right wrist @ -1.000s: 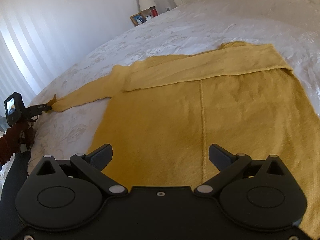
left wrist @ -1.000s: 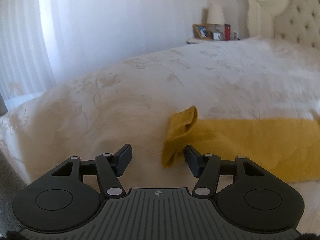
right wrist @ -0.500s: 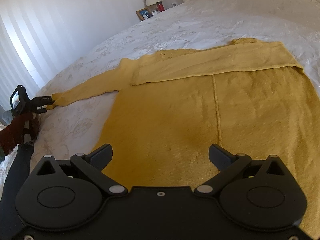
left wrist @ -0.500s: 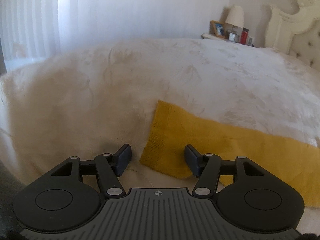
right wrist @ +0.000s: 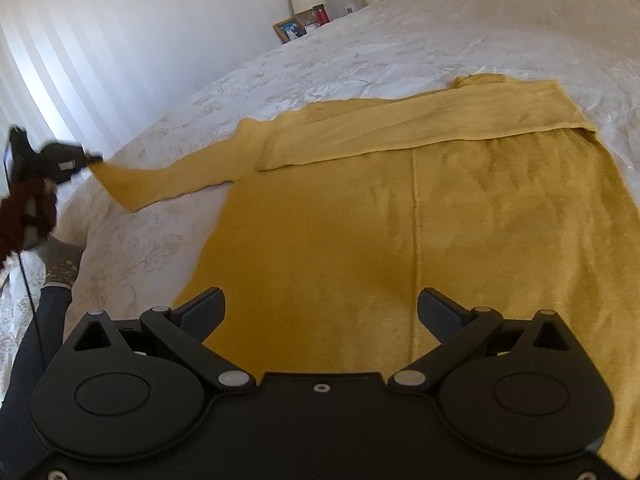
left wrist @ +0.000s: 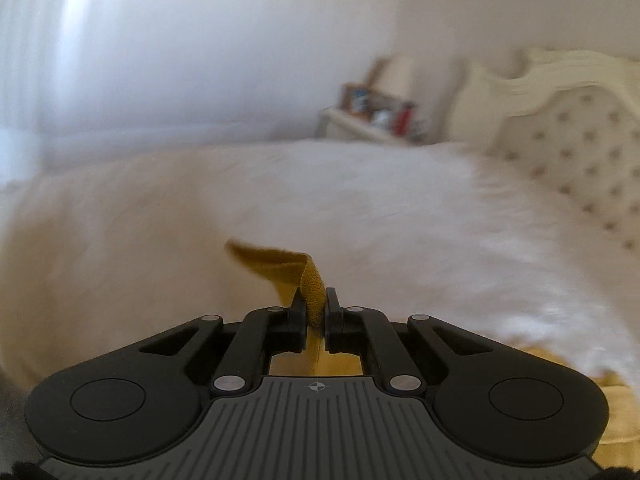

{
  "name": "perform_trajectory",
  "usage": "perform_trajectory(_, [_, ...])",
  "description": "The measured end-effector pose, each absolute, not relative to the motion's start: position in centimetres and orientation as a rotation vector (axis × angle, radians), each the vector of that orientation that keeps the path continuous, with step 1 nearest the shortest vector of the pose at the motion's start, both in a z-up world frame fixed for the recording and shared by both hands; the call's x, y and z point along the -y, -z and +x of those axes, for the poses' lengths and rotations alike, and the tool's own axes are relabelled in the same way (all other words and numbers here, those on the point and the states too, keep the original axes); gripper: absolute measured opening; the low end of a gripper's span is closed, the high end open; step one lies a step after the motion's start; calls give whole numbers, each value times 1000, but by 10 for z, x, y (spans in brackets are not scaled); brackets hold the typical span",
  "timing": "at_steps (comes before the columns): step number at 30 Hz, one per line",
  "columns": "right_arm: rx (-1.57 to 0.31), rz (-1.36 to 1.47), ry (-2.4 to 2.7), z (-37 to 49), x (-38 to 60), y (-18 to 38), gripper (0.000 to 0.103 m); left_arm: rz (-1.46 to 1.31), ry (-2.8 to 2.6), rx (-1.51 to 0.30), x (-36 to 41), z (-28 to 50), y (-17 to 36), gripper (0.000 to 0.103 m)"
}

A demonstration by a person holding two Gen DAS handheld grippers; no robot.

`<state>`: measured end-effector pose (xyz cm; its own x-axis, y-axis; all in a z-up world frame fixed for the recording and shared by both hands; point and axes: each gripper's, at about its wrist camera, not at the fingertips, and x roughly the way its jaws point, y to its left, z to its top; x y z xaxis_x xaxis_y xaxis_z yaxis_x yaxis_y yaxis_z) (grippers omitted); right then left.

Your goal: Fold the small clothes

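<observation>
My left gripper (left wrist: 316, 304) is matte black: two rounded housings with shallow circular recesses, angled linkage bars pinned by silver rivets, triangular cut-outs, and a ribbed grey deck bearing a small white crosshair mark. My right gripper (right wrist: 320, 312) has the same black linkages and silver pins, but a smooth deck with one small screw at its centre. Seen from the right wrist, my left arm wears a fuzzy dark red sleeve (right wrist: 24, 216), a thin black cable (right wrist: 34, 304) trails below, and there are dark leggings and a grey patterned sock (right wrist: 60, 264).

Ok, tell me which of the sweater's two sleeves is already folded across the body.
The far sleeve, lying flat across the yellow sweater's chest. The other sleeve stretches out sideways over the bed, its cuff pinched in the left tool.
</observation>
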<state>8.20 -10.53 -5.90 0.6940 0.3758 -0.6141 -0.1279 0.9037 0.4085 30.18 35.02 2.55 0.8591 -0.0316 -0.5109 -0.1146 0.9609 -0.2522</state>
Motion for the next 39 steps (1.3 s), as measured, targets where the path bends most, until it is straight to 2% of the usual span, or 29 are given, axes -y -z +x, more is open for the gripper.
perform_trajectory(7, [-728, 369, -265, 67, 136, 58, 102, -255, 160, -434, -242, 292, -101, 7])
perform_trajectory(14, [-670, 403, -224, 57, 178, 53, 102, -247, 366, -407, -114, 299, -121, 7])
perform_trajectory(19, [-637, 424, -194, 52, 204, 52, 102, -258, 484, -458, -26, 317, -92, 7])
perform_trajectory(24, [-623, 439, -154, 47, 228, 53, 102, -231, 551, -562, 41, 326, -41, 9])
perform_trajectory(26, [-626, 449, -140, 47, 237, 55, 102, -188, 566, -608, 62, 321, -21, 12])
perform_trajectory(27, [-629, 455, -132, 47, 241, 57, 102, -162, 569, -624, 69, 319, -12, 20])
perform_trajectory(28, [-631, 460, -127, 48, 245, 58, 102, -137, 578, -629, 75, 316, -5, 23])
perform_trajectory(30, [-636, 466, -120, 52, 250, 59, 102, -108, 596, -629, 82, 309, 5, 25])
perform_trajectory(34, [-639, 450, -125, 66, 257, 58, 102, -62, 603, -604, 60, 282, 15, 38])
perform_trajectory(39, [-621, 413, -150, 103, 262, 53, 102, 80, 455, -571, 28, 262, 37, 40])
